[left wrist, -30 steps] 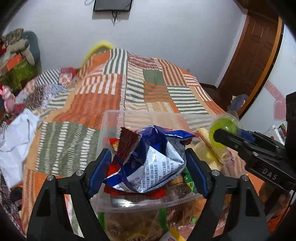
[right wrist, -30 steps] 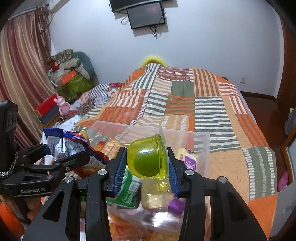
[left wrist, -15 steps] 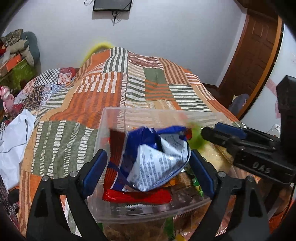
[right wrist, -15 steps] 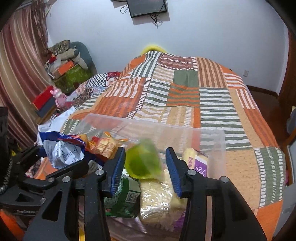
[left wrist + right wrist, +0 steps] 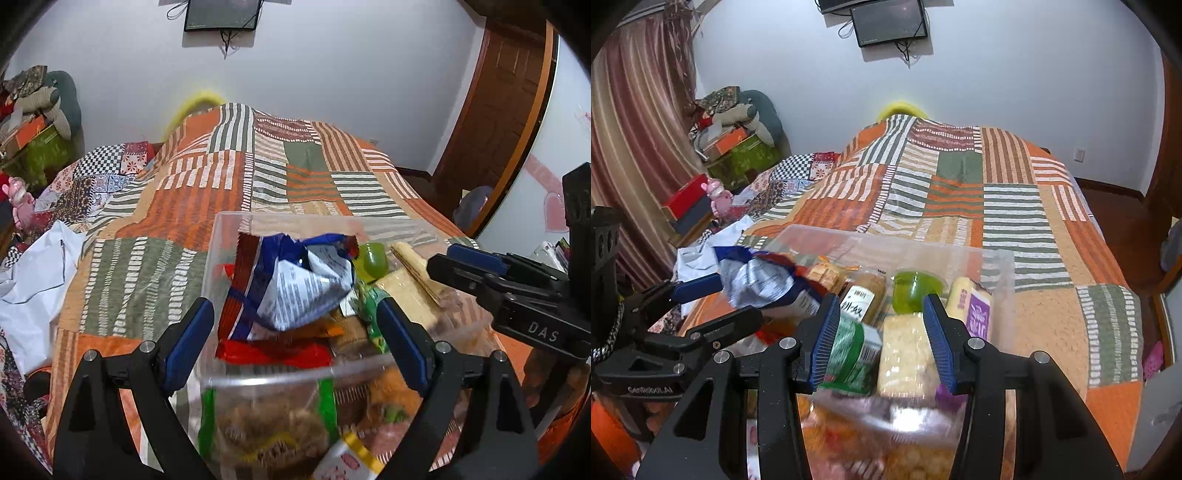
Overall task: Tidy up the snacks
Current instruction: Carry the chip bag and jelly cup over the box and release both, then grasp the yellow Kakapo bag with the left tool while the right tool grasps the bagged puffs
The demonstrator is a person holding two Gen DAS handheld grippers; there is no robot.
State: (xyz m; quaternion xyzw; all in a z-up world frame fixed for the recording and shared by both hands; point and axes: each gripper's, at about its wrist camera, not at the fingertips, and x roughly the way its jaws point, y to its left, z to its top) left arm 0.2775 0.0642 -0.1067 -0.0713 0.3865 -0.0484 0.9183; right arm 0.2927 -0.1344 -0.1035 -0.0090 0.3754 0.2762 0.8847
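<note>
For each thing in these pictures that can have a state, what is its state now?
clear plastic bin: without lid, crowded with snacks, standing on the quilt.
blue and white bag: crumpled, lying on top of the pile, not gripped.
green jelly cup: lying in the bin, free.
left gripper: open, empty.
right gripper: open, holding nothing.
wall screen: dark.

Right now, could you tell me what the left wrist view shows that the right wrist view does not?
Only the left wrist view shows the brown wooden door and a white cloth beside the bed. Only the right wrist view shows the striped curtain, the purple-labelled packet and the wall socket. Both show the clear plastic bin on the patchwork quilt, the blue and white snack bag, the green jelly cup and the wall screen.
</note>
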